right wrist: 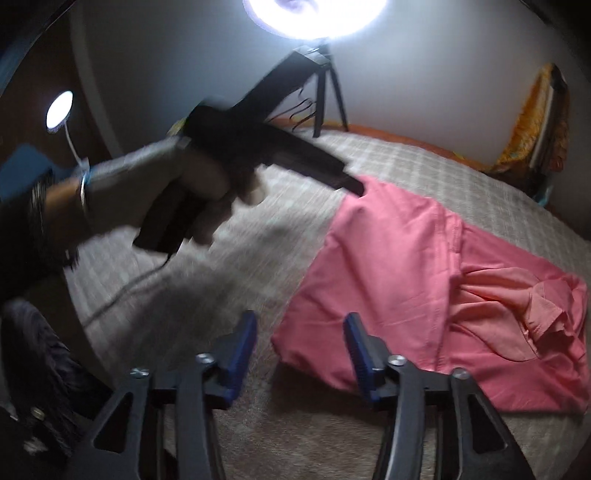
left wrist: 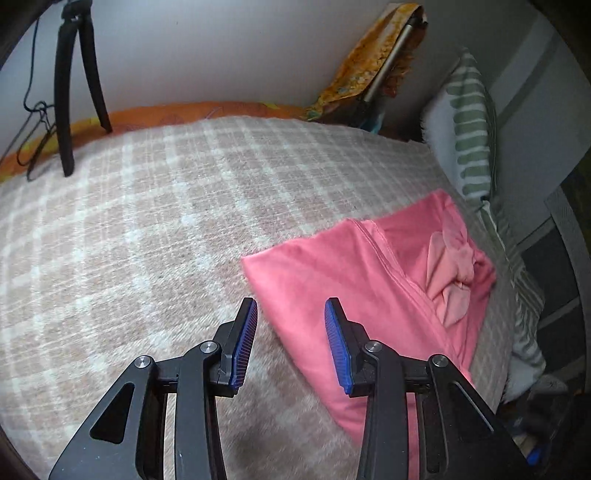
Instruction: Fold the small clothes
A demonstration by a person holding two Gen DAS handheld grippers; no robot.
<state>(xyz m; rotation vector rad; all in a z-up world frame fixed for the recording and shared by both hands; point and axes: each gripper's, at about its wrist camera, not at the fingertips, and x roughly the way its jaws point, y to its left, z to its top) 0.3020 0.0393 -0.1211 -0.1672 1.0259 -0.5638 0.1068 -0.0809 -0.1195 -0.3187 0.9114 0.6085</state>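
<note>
A pink garment lies partly folded on the checked beige blanket, with a paler pink bunched part on its right side. My left gripper is open and empty, just above the garment's near left edge. In the right wrist view the garment lies ahead and to the right. My right gripper is open and empty above the garment's near left corner. The other gripper, held in a hand, is blurred and hovers over the garment's far corner.
A black tripod stands on the bed's far left, with a ring light above it. A striped pillow leans at the right. An orange patterned cloth hangs in the corner. The wall runs behind the bed.
</note>
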